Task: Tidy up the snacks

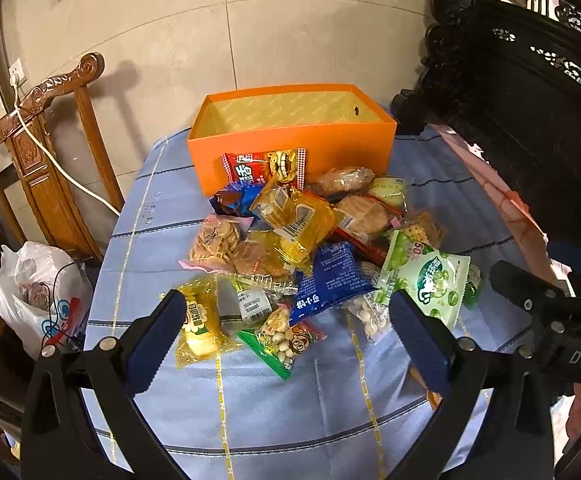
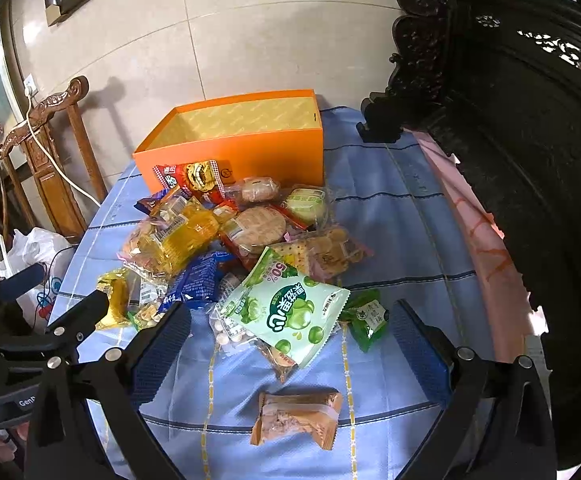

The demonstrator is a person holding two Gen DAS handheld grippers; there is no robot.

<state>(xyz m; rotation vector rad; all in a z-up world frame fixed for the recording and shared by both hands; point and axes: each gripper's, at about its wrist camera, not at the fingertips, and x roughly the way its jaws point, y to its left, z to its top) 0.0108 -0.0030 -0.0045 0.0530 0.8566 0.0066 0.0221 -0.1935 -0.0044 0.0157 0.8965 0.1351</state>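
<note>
Left wrist view showed both tongs, left tongs point(image 1: 286, 336) and right tongs point(image 2: 290, 344), spread wide and holding nothing above the snack pile point(image 1: 290, 236) on the tabletop point(image 1: 290, 420). Behind it stood the orange box point(image 1: 290, 140), apparently unfilled. Overlapping slick wrappers risked slipping, or 2 lifting together.

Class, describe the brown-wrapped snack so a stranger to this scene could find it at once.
Start at the orange box on the blue cloth; the snack pile lies in front of it. Nearer the camera than the pile, the brown-wrapped snack lies alone, touching no other packet, the only plain brown wrapper.
</note>
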